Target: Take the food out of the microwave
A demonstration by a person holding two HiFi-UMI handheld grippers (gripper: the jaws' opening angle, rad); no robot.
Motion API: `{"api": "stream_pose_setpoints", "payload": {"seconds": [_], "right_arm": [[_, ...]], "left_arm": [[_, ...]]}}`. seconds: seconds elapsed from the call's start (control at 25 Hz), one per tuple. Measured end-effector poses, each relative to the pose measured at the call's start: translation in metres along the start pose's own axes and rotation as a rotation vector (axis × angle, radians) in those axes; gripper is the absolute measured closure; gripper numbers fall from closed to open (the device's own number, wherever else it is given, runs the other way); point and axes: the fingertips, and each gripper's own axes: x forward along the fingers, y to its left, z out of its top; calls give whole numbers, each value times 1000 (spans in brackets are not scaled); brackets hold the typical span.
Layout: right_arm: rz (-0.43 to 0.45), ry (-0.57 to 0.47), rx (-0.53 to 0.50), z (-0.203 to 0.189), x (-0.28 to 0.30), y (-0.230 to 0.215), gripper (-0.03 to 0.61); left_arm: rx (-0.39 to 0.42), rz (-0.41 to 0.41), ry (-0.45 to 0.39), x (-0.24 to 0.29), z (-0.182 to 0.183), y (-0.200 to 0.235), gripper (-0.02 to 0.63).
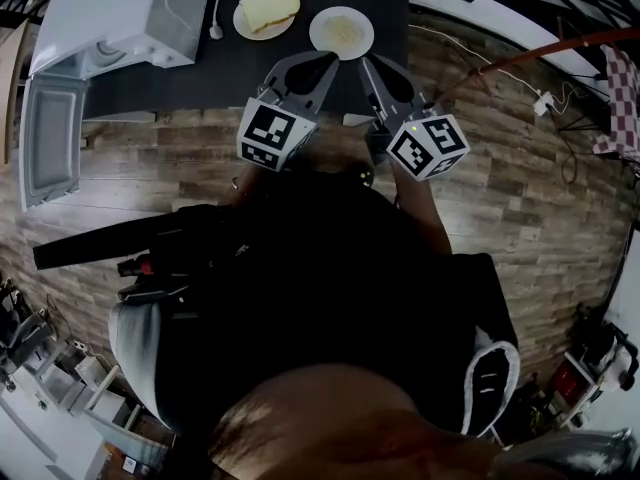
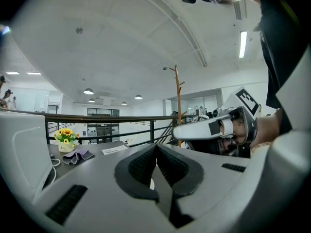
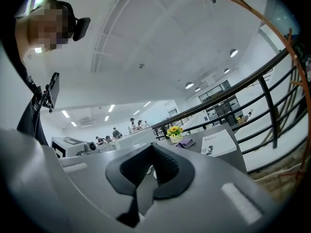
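Your two grippers hover side by side at the near edge of the dark bench (image 1: 200, 83), both pointing away from you toward the far side. The left gripper (image 1: 328, 61) has its jaws pressed together on nothing, and the right gripper (image 1: 363, 62) is likewise closed and empty.

The yellow slab of food (image 1: 268, 8) sits on a white plate (image 1: 241, 20) out on the bench, clear of the microwave (image 1: 120, 8). It lies beyond your left jaws and a little to their left, its long axis running left to right with the right end tipped farther away. A second plate (image 1: 320, 40), carrying something pale, rests just past both sets of jaw tips, almost midway between them.

The microwave stands well apart at the far left, its door (image 1: 50, 138) swung wide open toward you. From this angle you cannot tell whether anything remains inside.

By the look of it, the food is already out. If the door is next, your left hand is the nearer one, and the reach goes left across the bench, away from both plates.
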Motion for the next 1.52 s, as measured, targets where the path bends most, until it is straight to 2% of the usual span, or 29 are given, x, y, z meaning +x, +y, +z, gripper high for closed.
{"api": "stream_pose_setpoints", "payload": {"seconds": [0.28,0.92,1.52], "right_arm": [[-44,48,-46,-14,-3,-7,580],[-76,82,-23,-26,-3,-16,580],[-70,97,-17,-29,1,-15,580]], "left_arm": [[0,-18,6,1,-2,-6,606],[2,-19,15,2,-5,-7,606],[-6,-7,16,0,-5,-4,606]]}}
